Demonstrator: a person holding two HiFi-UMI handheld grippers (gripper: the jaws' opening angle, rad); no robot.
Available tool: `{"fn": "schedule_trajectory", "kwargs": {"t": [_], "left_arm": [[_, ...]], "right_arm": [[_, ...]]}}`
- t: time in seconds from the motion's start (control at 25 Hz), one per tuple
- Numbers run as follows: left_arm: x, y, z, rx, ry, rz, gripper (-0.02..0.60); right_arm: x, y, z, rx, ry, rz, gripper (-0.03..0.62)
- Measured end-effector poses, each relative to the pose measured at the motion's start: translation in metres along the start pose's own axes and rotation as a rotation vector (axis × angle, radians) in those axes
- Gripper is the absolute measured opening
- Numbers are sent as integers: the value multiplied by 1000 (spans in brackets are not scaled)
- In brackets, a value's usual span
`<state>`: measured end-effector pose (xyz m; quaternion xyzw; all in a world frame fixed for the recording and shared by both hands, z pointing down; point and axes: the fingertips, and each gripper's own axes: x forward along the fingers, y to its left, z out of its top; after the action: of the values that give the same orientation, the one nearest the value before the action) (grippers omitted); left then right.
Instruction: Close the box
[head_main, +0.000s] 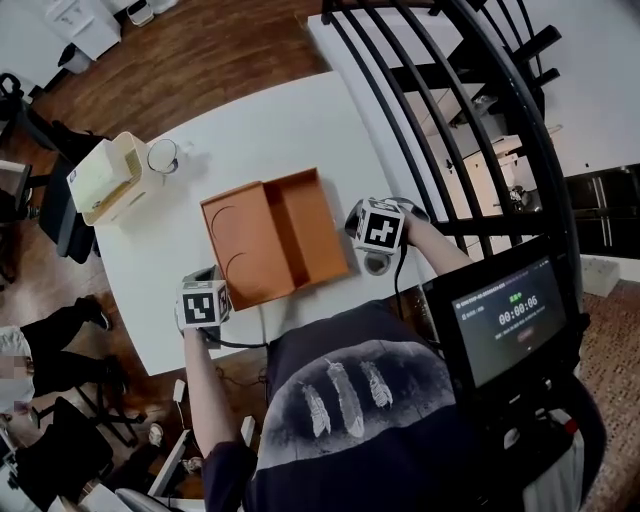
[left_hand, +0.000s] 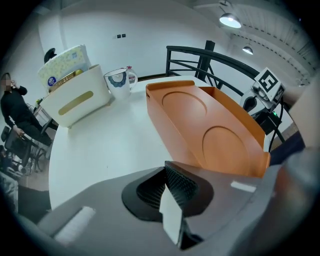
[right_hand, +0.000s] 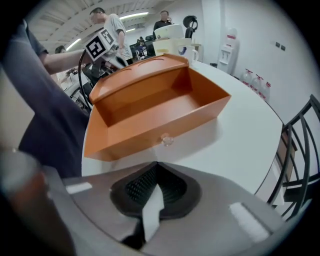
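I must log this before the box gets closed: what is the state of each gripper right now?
Left gripper: closed, jaws together, holding nothing.
Right gripper: closed, jaws together, holding nothing.

Open office or lab space, white table (head_main: 300, 140), water dispenser (right_hand: 231, 44), black railing (head_main: 455, 110), wood floor (head_main: 210, 55)
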<state>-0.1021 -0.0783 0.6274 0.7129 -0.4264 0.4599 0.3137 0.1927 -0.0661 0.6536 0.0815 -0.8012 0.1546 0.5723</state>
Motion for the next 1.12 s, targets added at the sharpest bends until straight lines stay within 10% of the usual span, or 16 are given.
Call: {"fn": "schedule_trajectory", "kwargs": {"t": [1.12], "left_arm": [[7, -1, 3, 96, 22, 0, 15]], "right_arm": [[-10, 12, 47, -136, -16, -22, 3]]}}
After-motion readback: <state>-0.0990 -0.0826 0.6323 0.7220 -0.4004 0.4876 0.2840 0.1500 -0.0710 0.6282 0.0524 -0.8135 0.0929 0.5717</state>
